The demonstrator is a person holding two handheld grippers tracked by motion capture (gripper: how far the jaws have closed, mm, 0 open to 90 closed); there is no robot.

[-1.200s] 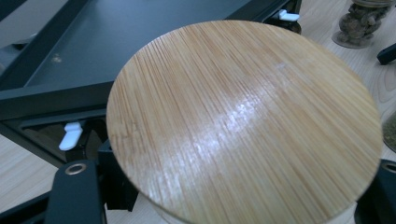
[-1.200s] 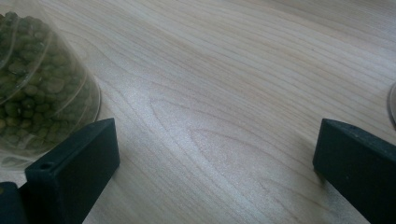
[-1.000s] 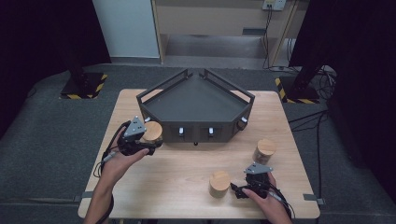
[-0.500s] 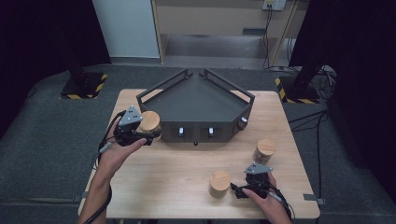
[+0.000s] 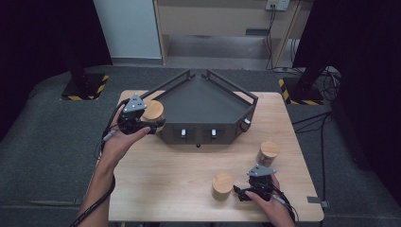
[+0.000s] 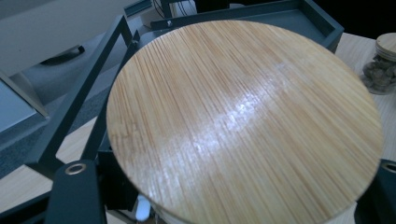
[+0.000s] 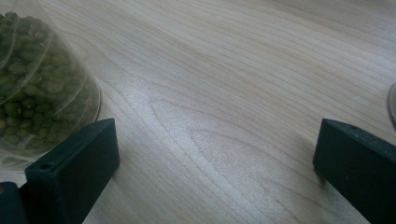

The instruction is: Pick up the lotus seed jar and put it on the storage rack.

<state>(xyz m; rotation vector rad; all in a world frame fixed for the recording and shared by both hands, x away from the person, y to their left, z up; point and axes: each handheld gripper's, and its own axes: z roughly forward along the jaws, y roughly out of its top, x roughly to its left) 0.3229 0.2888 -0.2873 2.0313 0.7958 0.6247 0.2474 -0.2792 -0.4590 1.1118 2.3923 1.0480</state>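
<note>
Left claw (image 5: 150,122) is raised beside the tray (image 5: 208,101), clamped on a bamboo-lidded jar (image 5: 153,111) whose body is hidden; right claw (image 5: 242,193) rests wide open, holding nothing, on the bench (image 5: 165,189).

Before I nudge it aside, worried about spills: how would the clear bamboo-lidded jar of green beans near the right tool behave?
The clear bamboo-lidded jar of green beans looks full, so probably heavy. Its smooth wall may slip. Standing upright, it should slide, not roll.

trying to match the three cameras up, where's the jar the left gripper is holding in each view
High view: the held jar sits left of centre, in the left gripper, at the left corner of the dark tray.
Left gripper view: its bamboo lid takes up most of the picture, the tray behind.
Right gripper view: not in it.
Shared landmark: the tray's rail.
</note>
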